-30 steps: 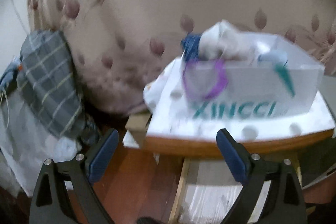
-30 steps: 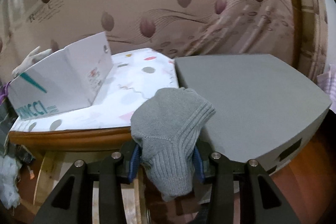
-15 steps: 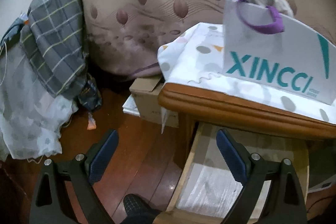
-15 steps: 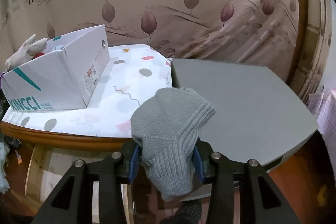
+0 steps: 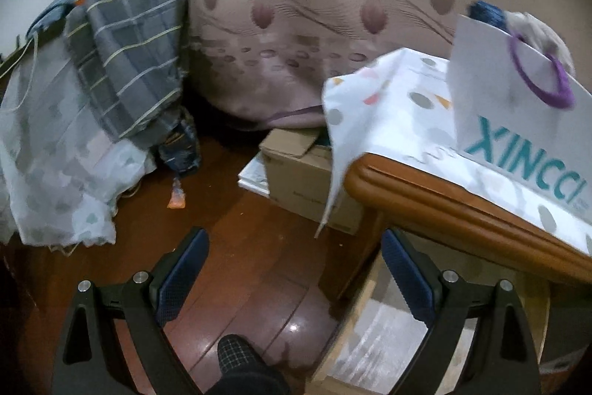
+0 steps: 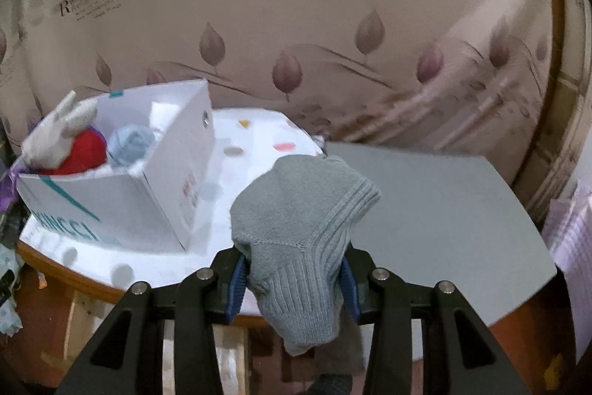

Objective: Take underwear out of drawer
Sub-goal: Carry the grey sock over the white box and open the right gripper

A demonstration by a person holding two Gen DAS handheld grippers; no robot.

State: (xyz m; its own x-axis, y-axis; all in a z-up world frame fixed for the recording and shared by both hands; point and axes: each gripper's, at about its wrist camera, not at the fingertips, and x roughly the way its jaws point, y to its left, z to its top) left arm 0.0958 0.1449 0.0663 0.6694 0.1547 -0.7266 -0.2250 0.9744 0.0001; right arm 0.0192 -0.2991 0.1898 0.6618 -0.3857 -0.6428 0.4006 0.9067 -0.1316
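Beige leaf-printed curtain (image 6: 333,24) fills the upper half of both views. Flat grey panel (image 6: 436,221) takes the right centre of the right wrist frame, beside a white dotted cloth (image 6: 255,150) over a rounded wooden tabletop (image 5: 444,206). White cardboard box with teal lettering (image 6: 122,210) stands on that cloth at left centre, holding balls of red and pale blue yarn. Grey checked fabric (image 5: 137,36) hangs in the upper left of the left wrist frame. Open wooden drawer with pale lining (image 5: 407,332) sits lower right there. Right gripper (image 6: 292,278) clenched on a grey ribbed knit garment (image 6: 299,210), lower centre, in front of the tabletop. Left gripper (image 5: 292,265) spread wide, empty, above brown floorboards (image 5: 244,247).
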